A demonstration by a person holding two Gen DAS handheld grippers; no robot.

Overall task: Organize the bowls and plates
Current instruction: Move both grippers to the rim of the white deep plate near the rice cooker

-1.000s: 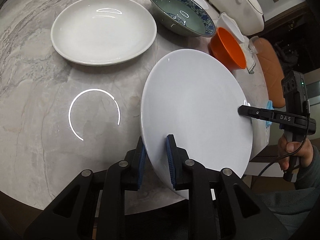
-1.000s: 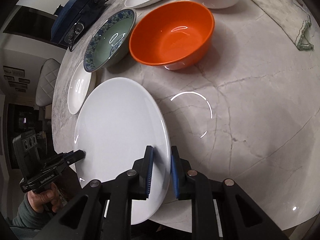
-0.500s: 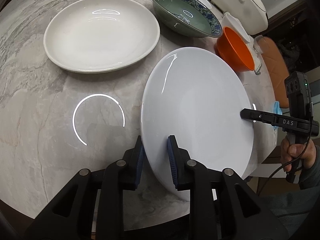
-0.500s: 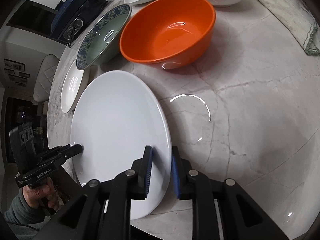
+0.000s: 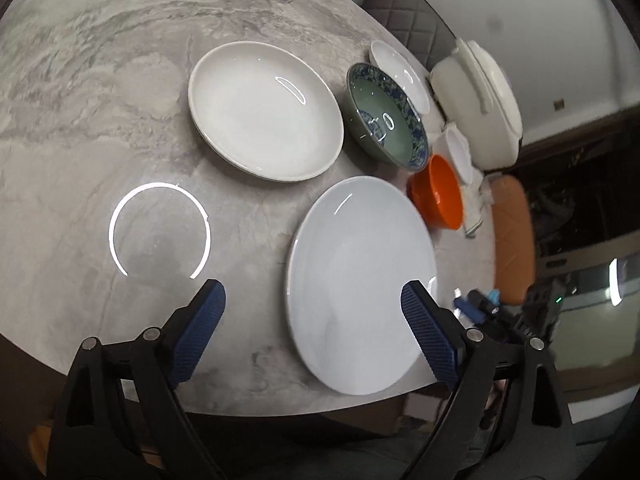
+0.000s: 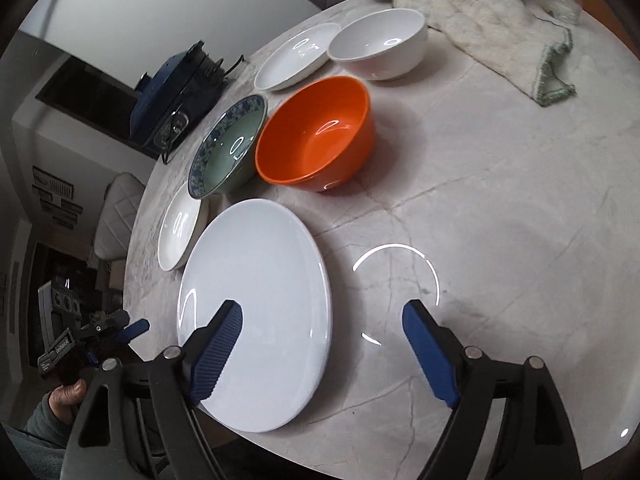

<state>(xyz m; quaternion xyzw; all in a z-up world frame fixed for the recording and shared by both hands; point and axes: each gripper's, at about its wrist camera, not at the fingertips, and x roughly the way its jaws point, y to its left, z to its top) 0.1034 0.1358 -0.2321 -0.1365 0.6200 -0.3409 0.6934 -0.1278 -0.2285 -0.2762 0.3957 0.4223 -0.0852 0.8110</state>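
the grey marble desk (image 5: 100,92) is reflecting a ring light. the flat white plate (image 5: 360,280) is lying at its near edge, free of both spread-fingered grippers, left gripper (image 5: 316,334) and right gripper (image 6: 322,350). padded chairs (image 5: 416,28) are standing beyond.

Even overhead light, strong fisheye warp, dark vignette corners.
Ring-light glare on the surface (image 5: 160,232) lower left; arc highlights in bowls; right edge of the left view motion-blurred, soft shadows.
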